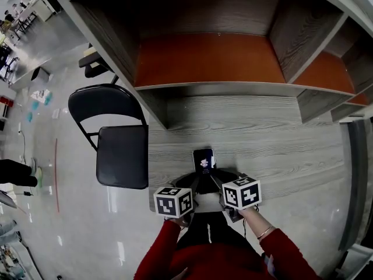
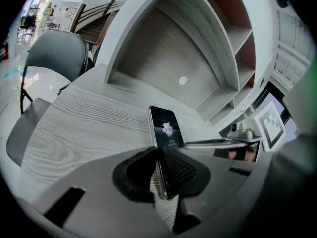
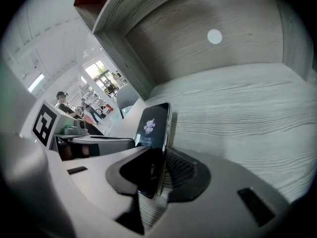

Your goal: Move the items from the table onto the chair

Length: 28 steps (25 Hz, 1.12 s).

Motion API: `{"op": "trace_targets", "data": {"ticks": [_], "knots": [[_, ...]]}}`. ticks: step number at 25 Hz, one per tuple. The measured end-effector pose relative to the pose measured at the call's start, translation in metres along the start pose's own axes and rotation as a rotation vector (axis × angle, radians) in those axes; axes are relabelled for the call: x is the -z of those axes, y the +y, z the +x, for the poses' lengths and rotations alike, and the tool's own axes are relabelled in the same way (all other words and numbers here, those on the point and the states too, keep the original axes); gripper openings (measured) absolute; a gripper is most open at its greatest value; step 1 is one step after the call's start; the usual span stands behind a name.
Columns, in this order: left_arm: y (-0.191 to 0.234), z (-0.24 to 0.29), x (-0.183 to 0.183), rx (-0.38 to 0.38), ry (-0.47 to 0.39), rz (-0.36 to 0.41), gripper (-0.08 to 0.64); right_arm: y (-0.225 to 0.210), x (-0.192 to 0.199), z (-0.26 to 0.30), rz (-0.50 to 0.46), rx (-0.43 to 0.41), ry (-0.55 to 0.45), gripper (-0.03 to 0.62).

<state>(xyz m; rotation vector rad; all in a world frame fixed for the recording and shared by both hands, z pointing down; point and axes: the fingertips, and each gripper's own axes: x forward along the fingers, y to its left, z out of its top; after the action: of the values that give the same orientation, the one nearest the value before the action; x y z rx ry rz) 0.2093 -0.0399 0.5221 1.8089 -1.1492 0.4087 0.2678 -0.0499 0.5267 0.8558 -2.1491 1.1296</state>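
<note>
- Handling: the black slab-shaped smartphone with a lit screen (image 1: pixel 204 158) is judged rigid, thin and light. Its glass face and smooth metal edge are likely slippery and will not tolerate a drop.
- Location: the smartphone (image 2: pixel 167 128) sits at the lower centre of the head view, on the grey wood-grain table (image 1: pixel 280 150). The black folding metal chair (image 1: pixel 122 156) stands at centre left, just beside the table edge.
- Left gripper (image 1: pixel 193 184): the jaws are drawn in to a narrow gap, and the pads bear on the near end of the smartphone on both sides, as its own view shows (image 2: pixel 159 155).
- Right gripper (image 1: pixel 220 182): the jaws are likewise narrowed on the same near end (image 3: pixel 157 155), with the smartphone (image 3: pixel 152 125) clamped between the pads.
- Grip advice: both holds sit at one end, so the far end overhangs. Even pressure is judged necessary, with a level carry to the chair seat.
- Limits of view:
  - In the head view the marker cubes and jaws cover the near end of the smartphone.
  - No view settles whether it rests on the table or is already raised.
  - The screen print is too small to read.
  - The lower chair legs are cut off behind the seat.
</note>
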Motion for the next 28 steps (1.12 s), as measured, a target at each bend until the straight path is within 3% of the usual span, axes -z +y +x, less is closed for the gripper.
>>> {"op": "trace_targets", "data": {"ticks": [10,28], "knots": [[-0.008,-0.01,-0.01,-0.029,-0.056,0.049,0.06,0.006,-0.007,-0.013,-0.01,0.007,-0.087,0.095],[-0.043,-0.046,-0.06,-0.086,-0.257,0.148,0.06,0.03,-0.056,-0.061,-0.152,-0.015,-0.284,0.075]]}}
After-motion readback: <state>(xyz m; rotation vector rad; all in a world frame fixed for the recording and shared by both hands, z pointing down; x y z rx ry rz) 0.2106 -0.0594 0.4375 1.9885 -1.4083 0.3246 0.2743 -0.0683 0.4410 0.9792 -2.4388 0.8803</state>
